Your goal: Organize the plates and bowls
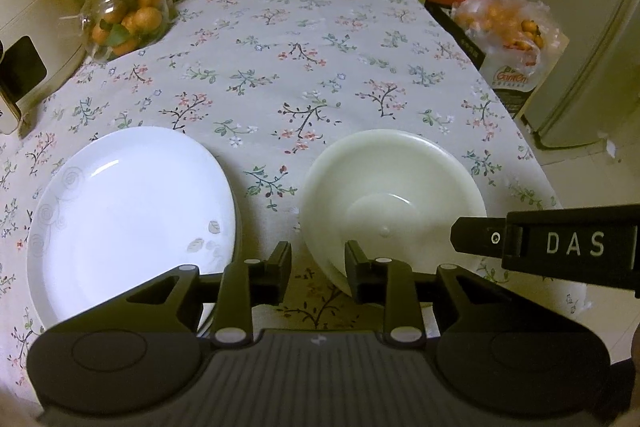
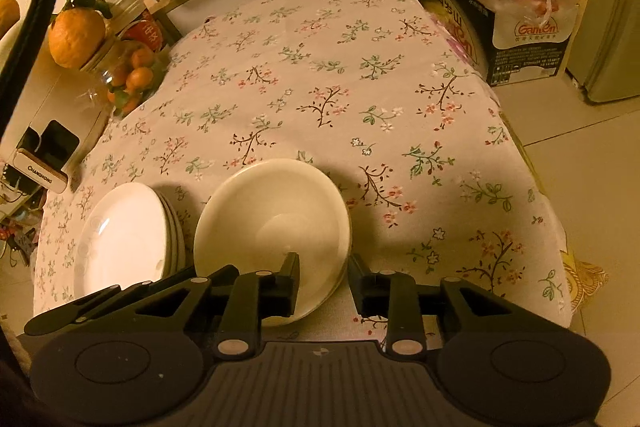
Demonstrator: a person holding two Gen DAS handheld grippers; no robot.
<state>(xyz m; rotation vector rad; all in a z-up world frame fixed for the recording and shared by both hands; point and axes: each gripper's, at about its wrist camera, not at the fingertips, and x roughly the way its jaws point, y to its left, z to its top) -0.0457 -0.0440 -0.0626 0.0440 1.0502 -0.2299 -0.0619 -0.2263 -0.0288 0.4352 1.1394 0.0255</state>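
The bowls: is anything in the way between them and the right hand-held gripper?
Nothing visible is. The right hand-held gripper already straddles the near rim of the stacked bowls, jaws parted, with one finger inside the rim and the other outside. The plates sit apart, to their left.

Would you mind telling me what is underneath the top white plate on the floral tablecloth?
The right wrist view shows more plate rims stacked beneath the top white plate, so it sits on a stack on the floral tablecloth. The exact count and the cloth directly under the stack are hidden.
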